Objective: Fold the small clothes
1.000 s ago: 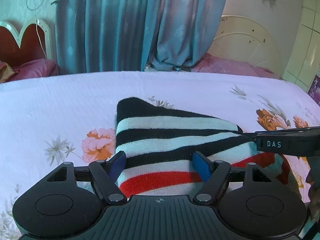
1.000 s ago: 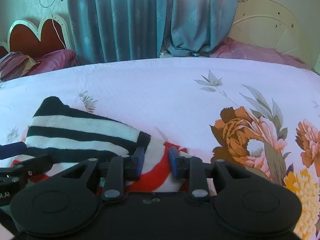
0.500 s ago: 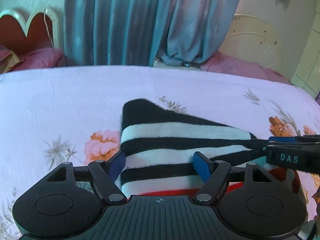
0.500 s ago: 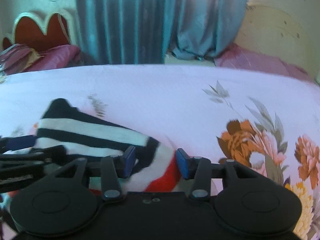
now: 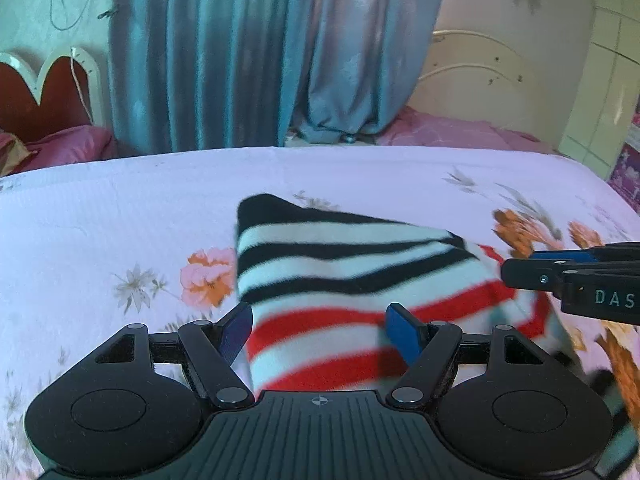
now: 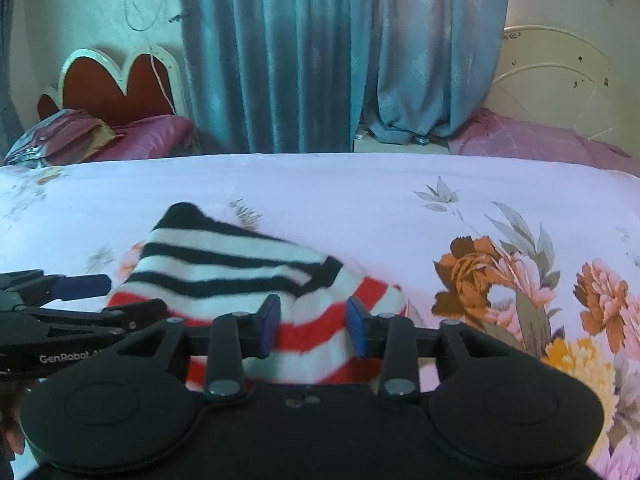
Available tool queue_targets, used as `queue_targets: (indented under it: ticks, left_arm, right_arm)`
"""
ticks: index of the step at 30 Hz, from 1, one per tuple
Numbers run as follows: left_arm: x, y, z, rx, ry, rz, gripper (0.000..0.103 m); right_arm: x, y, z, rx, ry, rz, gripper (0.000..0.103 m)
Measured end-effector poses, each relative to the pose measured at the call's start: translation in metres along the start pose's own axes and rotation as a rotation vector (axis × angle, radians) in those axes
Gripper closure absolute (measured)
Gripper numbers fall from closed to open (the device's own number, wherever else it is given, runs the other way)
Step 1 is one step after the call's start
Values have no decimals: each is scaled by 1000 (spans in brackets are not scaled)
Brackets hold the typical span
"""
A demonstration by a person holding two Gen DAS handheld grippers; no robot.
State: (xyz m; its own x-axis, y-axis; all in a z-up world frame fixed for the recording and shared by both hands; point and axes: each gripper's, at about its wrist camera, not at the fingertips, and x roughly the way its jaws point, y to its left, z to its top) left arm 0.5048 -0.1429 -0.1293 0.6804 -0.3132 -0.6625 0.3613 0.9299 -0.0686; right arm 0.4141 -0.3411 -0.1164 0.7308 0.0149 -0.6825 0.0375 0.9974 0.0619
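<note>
The striped knit garment (image 5: 352,276) lies folded near the front edge of the floral bedsheet (image 5: 120,216), with bare sheet spreading far ahead and to both sides toward the teal curtains (image 5: 256,52) and headboards. Its long axis runs left to right; the black-and-white end points away, the red-and-white end toward the cameras. The left gripper (image 5: 322,330) has its fingers spread wide around the near hem, and the right gripper (image 6: 314,326) stands moderately parted over the red stripes, neither clamping cloth.
</note>
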Motion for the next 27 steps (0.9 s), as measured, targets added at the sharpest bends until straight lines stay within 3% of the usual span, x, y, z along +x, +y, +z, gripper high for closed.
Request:
queue_targets:
  ticks: [5, 9, 12, 21, 27]
  left_arm:
    - [-18, -9, -16, 13, 13, -17, 30]
    - [-19, -16, -29, 51, 0, 0, 30]
    - [-26, -15, -28, 39, 11, 4, 30]
    - [-68, -19, -48, 66, -8, -36, 30]
    - [-79, -27, -76, 125, 18, -30, 30]
  right_arm:
    - [-18, 7, -17, -11, 4, 5, 71]
    - [-3, 1, -35, -10, 77, -35, 76]
    - [-3, -6, -40, 17, 75, -43, 76]
    - [-58, 0, -58, 10, 33, 49, 75]
    - [-78, 10, -83, -45, 48, 43, 77]
